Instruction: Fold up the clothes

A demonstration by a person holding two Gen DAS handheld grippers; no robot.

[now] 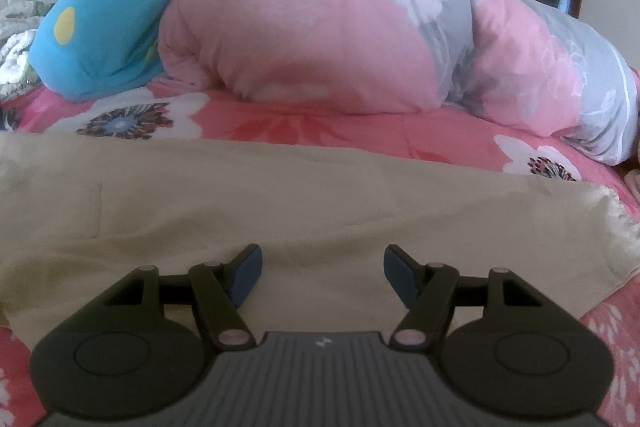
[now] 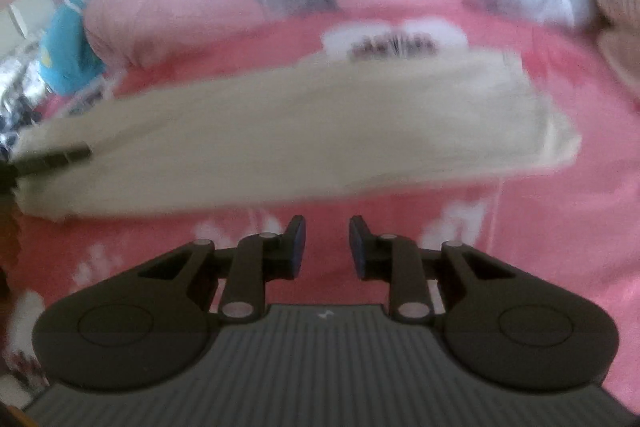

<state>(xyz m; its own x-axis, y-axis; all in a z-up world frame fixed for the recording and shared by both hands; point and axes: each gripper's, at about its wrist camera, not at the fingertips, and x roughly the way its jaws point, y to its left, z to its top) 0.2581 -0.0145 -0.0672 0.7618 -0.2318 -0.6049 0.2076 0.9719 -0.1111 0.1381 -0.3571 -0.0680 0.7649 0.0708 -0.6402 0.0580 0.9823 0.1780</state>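
A: What does the left gripper point(image 1: 322, 269) look like?

B: Along the bottom of the frame, a grey ribbed body with a small pale mark at its top middle. Two rounded black discs sit to either side, and black link arms with pale round pins run up to the fingers point(image 1: 400, 275), which have dark blue pads.

A: And the right gripper point(image 2: 327, 245)?

B: Same build at the bottom of its frame: grey ribbed body, small pale mark, black discs, triangular cut-outs in the outer arms, pale pins, and blue-padded black fingers point(image 2: 297, 247).
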